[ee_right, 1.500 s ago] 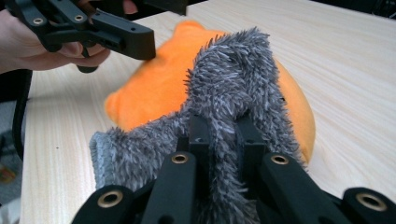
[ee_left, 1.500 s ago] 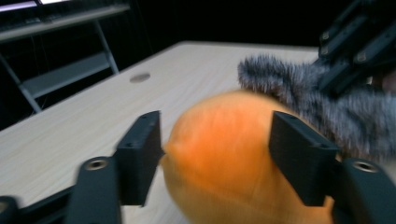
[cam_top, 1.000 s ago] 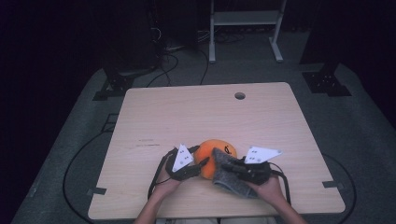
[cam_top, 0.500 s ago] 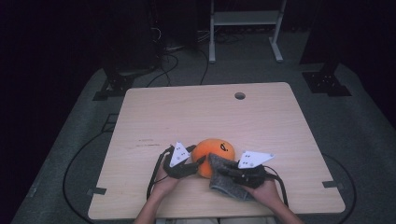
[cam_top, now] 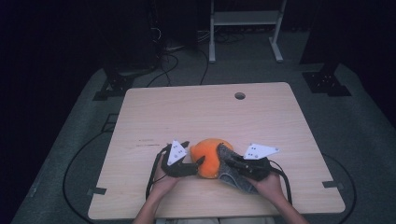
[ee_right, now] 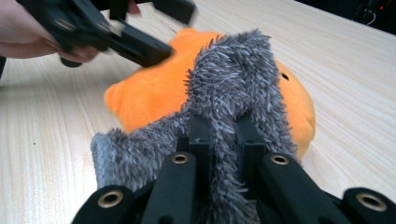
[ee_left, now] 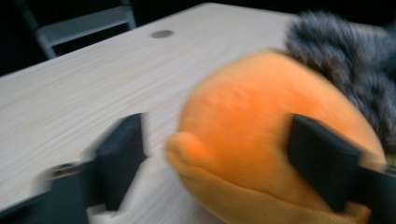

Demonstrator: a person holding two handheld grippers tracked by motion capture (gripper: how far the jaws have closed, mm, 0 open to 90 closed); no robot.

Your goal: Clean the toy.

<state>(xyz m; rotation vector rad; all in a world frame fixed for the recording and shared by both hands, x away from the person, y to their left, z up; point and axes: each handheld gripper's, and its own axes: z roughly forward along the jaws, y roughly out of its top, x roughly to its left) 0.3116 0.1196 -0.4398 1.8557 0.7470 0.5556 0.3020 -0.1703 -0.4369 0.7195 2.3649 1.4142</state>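
Near front edge of worktop (cam_top: 154, 116): right hand-held gripper (ee_right: 223, 135) pinches grey furry cover (ee_right: 233, 84), draped over orange plush (cam_top: 208, 156). Left hand-held gripper (ee_left: 217, 156) jaws just opened, spread around plush, not gripping. Step: pulling cover on/off plush, direction unclear. Next: left regrip plush.

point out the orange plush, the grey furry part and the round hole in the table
orange plush (cam_top: 208, 156), high view, on its rounded orange top
grey furry part (ee_right: 233, 79), right gripper view, on the raised fold of grey fur above the fingers
round hole (cam_top: 240, 95), high view, on the hole's dark middle near the table's far edge
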